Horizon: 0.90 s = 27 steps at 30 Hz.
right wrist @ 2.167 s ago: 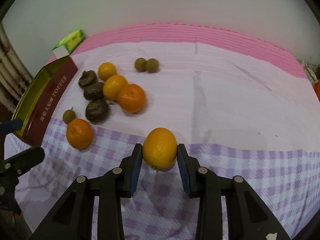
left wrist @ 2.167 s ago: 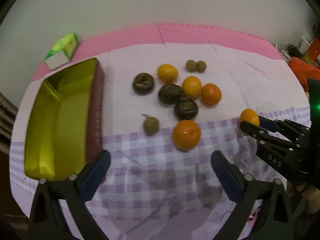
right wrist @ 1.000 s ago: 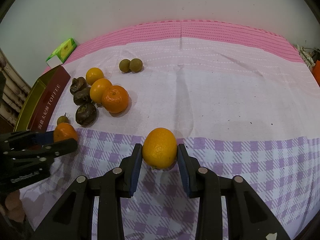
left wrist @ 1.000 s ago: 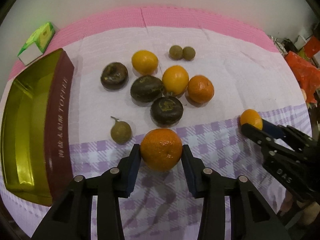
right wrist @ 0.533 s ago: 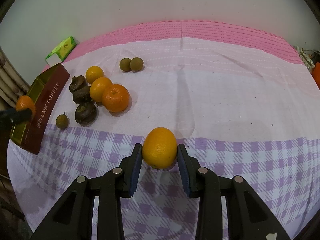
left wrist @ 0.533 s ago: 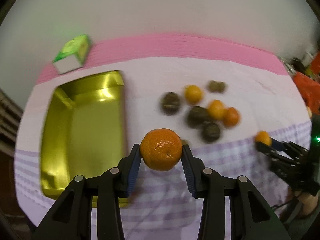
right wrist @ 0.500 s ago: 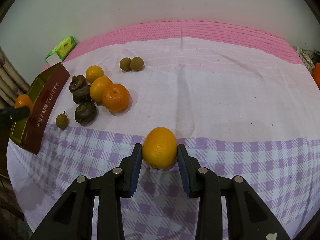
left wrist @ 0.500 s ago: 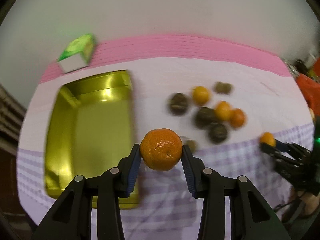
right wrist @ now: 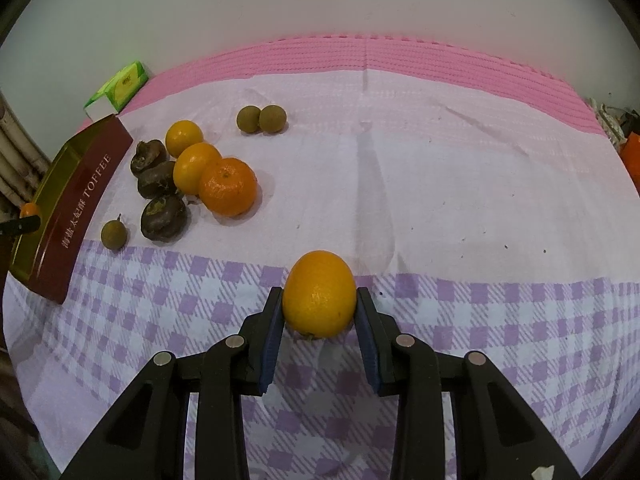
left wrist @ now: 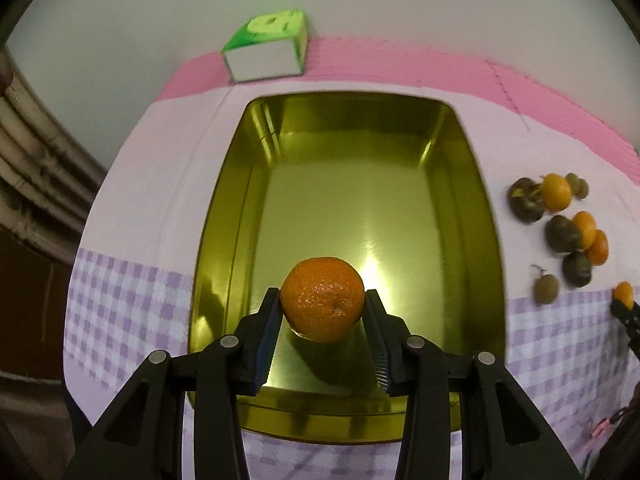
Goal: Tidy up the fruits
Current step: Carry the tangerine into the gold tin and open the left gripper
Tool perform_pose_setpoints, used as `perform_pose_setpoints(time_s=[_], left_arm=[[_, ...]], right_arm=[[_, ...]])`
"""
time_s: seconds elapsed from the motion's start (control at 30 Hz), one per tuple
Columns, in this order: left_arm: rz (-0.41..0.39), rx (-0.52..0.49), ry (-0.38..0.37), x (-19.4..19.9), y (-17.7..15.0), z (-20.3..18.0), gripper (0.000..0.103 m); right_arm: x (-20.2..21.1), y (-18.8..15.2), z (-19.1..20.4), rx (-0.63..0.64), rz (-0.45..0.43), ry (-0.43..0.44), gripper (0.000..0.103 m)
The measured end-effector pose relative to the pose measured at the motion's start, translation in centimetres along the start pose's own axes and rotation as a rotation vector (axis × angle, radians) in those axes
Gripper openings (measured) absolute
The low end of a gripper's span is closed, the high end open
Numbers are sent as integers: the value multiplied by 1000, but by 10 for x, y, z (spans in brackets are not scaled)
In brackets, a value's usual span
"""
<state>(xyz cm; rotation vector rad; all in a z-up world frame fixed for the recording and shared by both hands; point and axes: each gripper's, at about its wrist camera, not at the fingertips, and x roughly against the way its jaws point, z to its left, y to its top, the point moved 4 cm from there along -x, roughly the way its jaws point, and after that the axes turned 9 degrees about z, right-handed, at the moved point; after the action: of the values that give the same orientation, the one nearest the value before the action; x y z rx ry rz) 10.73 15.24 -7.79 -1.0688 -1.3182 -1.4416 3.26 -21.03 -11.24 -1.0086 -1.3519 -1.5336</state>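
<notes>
My left gripper is shut on a mandarin and holds it over the near part of the empty gold tin. My right gripper is shut on a yellow-orange citrus just above the checked cloth. A cluster of fruit lies on the cloth: a mandarin, two yellow-orange citrus, dark passion fruits and small brown-green longans. The cluster shows at the right in the left wrist view. The tin stands left of the cluster.
A green and white carton stands beyond the tin on the pink mat. Another longan lies near the tin's side. The table's left edge drops off by the pipes. Red items sit at the far right.
My left gripper closed on the mandarin, lifted it and carried it left until it hangs over the gold tin. My right gripper has stayed in place with its citrus.
</notes>
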Motion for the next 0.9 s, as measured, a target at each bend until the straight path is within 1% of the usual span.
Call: perform_pose_setpoints(time_s=[0.17, 0.47, 0.9], left_arm=[[25, -7, 8, -14, -2, 6, 42], [52, -17, 38, -25, -8, 4, 42], [48, -20, 42, -25, -8, 6, 43]], right_arm=[[1, 1, 2, -3, 0, -11, 32], [0, 1, 3, 0, -1, -16, 32], [7, 4, 8, 9, -11, -26, 32]])
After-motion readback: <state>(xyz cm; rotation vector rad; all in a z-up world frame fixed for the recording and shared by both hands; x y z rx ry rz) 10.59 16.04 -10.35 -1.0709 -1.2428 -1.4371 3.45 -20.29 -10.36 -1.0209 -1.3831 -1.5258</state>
